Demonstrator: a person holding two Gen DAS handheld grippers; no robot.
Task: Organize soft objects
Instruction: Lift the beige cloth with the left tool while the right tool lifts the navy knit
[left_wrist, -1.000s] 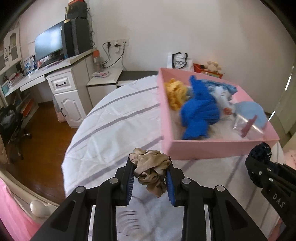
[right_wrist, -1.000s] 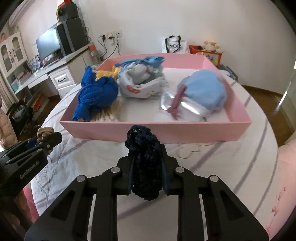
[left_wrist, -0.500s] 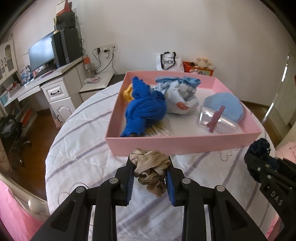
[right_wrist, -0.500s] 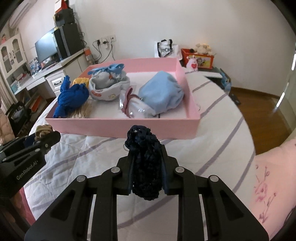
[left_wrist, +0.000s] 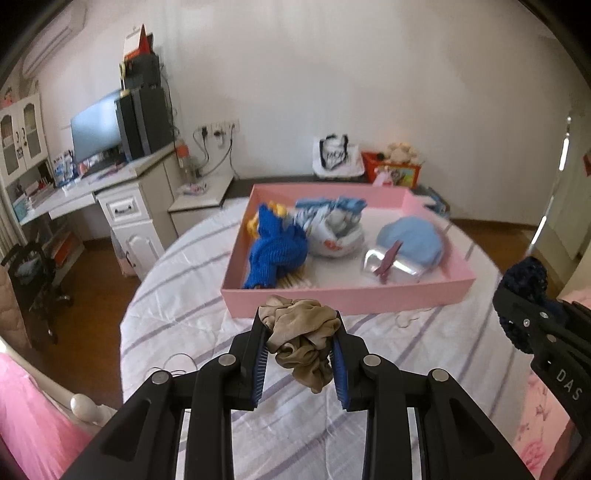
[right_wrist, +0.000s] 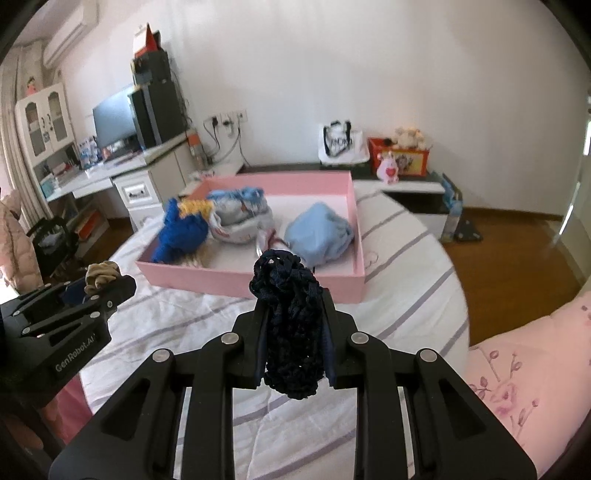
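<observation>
Left wrist view: left gripper (left_wrist: 300, 345) pinches a beige scrunchie (left_wrist: 299, 338), held above the striped bedspread (left_wrist: 177, 314); the pink box (left_wrist: 343, 299) lies straight ahead, long side facing.

Right wrist view: right gripper (right_wrist: 293, 325) is clamped on a dark navy scrunchie (right_wrist: 290, 325); the box lies ahead, slightly left. Both grippers stand about equally near its front wall.

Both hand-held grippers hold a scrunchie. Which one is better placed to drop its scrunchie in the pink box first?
Probably the right hand-held gripper: its navy scrunchie faces the pink box near bare floor.
</observation>
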